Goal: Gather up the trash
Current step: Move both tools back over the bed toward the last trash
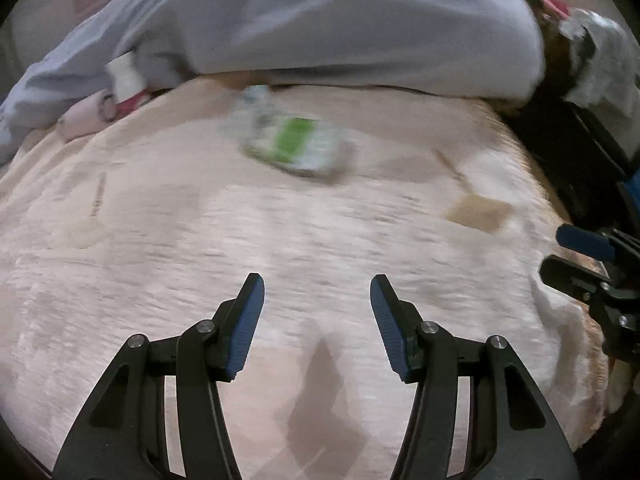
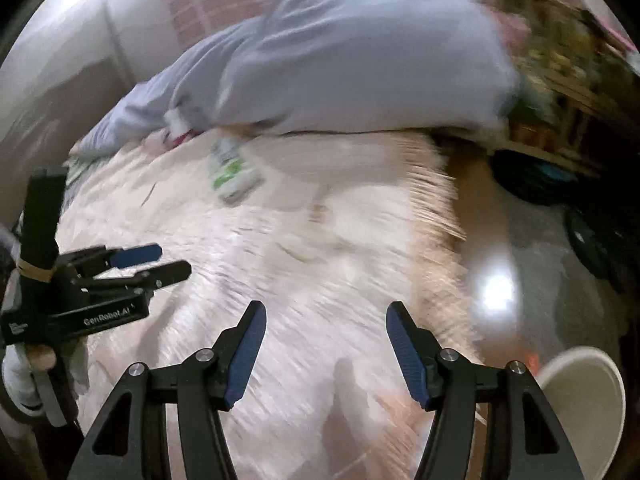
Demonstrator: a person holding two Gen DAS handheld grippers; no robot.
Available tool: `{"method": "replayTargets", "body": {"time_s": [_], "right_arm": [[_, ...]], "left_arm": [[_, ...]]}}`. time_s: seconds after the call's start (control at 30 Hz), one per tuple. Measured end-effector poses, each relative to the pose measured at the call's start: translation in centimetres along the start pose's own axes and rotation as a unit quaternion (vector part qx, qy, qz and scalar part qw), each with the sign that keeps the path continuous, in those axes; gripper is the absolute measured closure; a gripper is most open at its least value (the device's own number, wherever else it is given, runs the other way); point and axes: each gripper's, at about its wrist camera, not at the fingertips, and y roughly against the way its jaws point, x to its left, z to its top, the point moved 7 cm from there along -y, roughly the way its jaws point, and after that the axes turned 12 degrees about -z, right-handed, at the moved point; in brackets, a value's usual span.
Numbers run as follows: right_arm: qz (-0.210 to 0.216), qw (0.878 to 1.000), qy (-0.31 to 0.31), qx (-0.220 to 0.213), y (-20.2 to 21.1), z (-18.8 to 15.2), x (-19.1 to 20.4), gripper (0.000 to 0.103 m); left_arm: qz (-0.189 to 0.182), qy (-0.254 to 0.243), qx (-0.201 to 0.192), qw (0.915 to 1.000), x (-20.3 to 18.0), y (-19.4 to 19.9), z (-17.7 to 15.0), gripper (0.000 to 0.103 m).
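Your left gripper (image 1: 317, 328) hangs over the near part of the bed (image 1: 160, 240), fingers spread, nothing between them. The green-and-white wrapper (image 1: 294, 144) lies toward the far edge, just short of the grey duvet (image 1: 340, 20). Close too deep and you may pinch bedcover instead. Your right gripper (image 2: 326, 354) is likewise spread and empty. A white bin (image 2: 584, 408) shows past the bed's right edge; I cannot tell what is in it.

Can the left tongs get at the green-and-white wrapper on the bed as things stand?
Probably yes: the left tongs are open and empty, and only bare pink blanket lies between them and the green-and-white wrapper.
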Motion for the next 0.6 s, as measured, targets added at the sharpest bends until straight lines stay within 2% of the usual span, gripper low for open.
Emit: {"method": "replayTargets", "body": {"time_s": [0.17,0.3,0.47,0.6], "right_arm": [[0.027,0.998,0.047,0.009,-4.5,4.5,5.6,0.031],[0.024,0.994,0.11,0.001,-8.2,8.0,10.2,0.031],[0.01,0.986,0.164,0.008,-12.7,11.0,13.3,0.027],[0.007,0.98,0.196,0.013,-15.3,12.6,14.7,0.027]], "left_arm": [[0.006,0.046,-0.008,0.9989,5.9,0.7,1.0,0.049],[-0.007,0.08,-0.016,0.9966,9.2,0.9,2.0,0.049],[-0.041,0.098,-0.023,0.994,10.9,1.0,3.8,0.049],[-0.056,0.085,-0.032,0.9943,11.5,0.1,5.7,0.049]]}}
